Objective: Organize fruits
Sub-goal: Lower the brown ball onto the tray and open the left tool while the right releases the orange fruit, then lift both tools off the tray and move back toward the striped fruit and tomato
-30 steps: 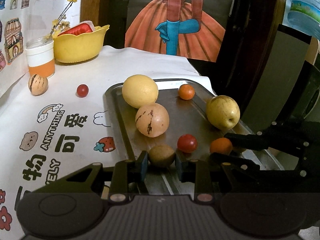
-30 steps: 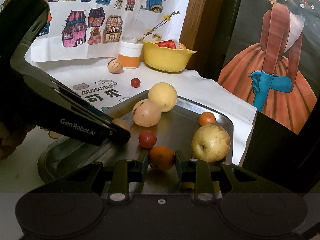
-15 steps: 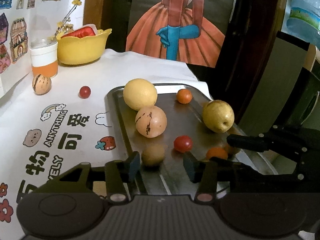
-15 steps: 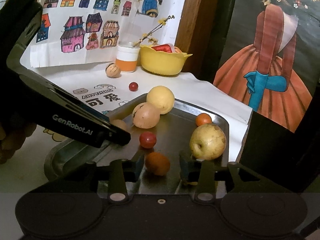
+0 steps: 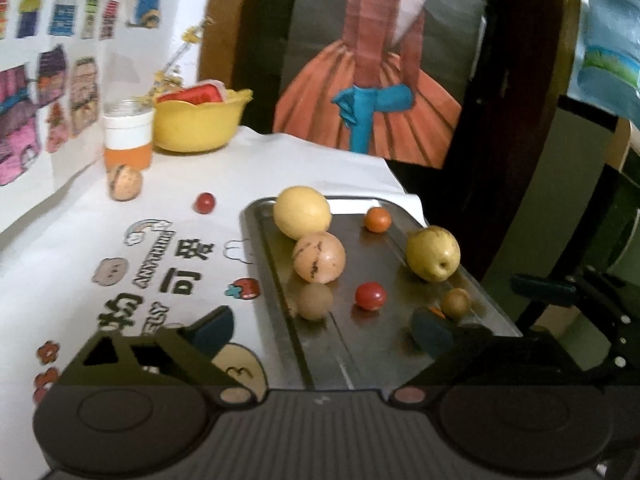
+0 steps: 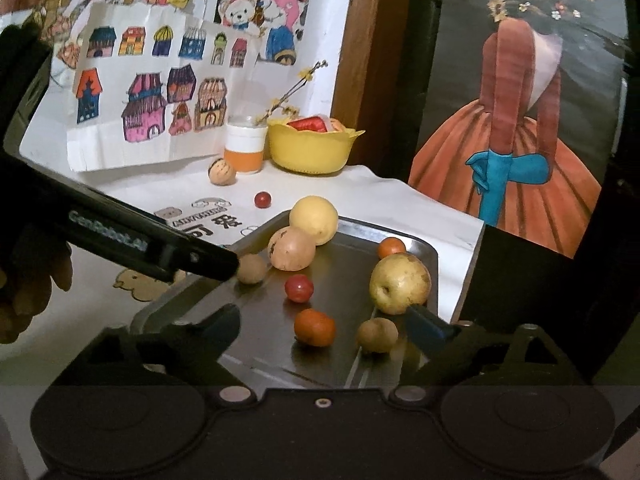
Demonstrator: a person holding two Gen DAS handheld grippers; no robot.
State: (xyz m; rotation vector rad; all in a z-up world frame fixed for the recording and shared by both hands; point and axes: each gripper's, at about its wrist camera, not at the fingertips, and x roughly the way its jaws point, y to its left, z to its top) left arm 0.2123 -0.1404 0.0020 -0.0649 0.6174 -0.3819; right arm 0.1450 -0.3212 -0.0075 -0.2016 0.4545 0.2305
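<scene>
While the small round orange fruit (image 6: 315,327) lies loose on the dark metal tray (image 6: 352,248), a small brown kiwi (image 6: 377,335) sits just to its right and a red cherry tomato (image 6: 299,288) behind it. My right gripper (image 6: 320,324) is spread wide, holding nothing. My left gripper (image 5: 322,330) gapes too, empty, near another brown kiwi (image 5: 315,301)

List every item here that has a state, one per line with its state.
left gripper: open, empty
right gripper: open, empty
metal tray: flat on the table, holding eight fruits
yellow bowl: upright, filled
jar: upright, holding a flower sprig
red cherry tomato: loose on the cloth, off the tray
</scene>
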